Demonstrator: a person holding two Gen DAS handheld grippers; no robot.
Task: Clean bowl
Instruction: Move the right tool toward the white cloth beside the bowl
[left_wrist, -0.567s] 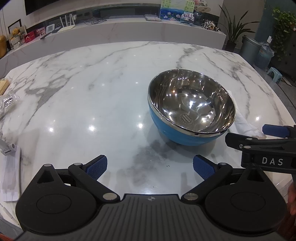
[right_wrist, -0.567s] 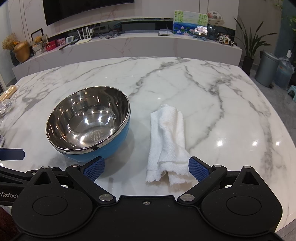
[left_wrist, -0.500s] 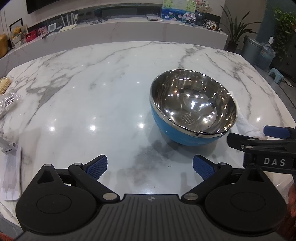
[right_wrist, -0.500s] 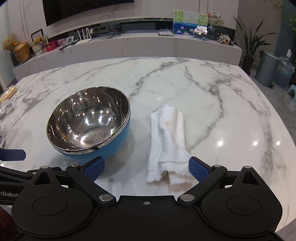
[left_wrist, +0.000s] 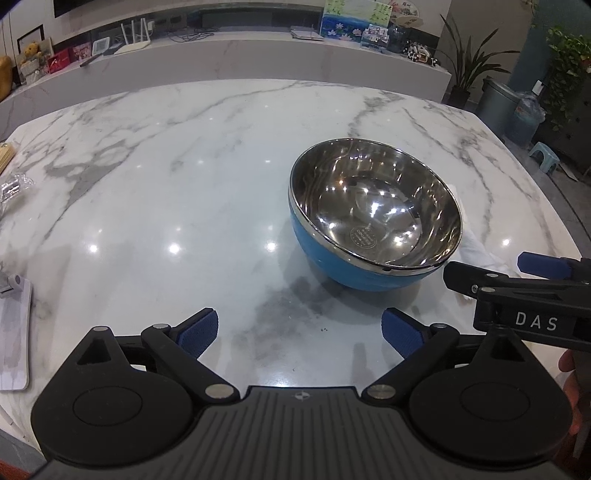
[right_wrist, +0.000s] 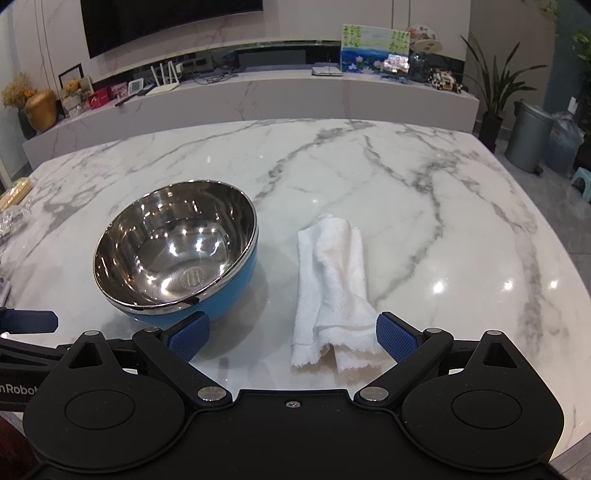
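Both grippers hang wide open and empty at the near table edge; wiping has not begun.

The left gripper (left_wrist: 299, 330) has eased slightly closer and rightward over the last half second, so the steel-lined, blue-walled round bowl (left_wrist: 375, 214) now sits a touch nearer its right finger, though well apart from both pads; its jaws stand fully spread. The right gripper (right_wrist: 293, 334), jaws equally spread, has barely shifted: the crumpled white cloth (right_wrist: 332, 291) lies between its fingers, its near hem just beside the right pad, not yet pinched. I judge this a pre-grasp: cloth first, then the bowl, which rests upright just left of the cloth. All sits on a glossy grey-veined white marble table (right_wrist: 424, 206); beyond, a long marble ledge (right_wrist: 369, 99) with a painted picture (right_wrist: 375, 48), potted plants and a grey bin (right_wrist: 528, 136).
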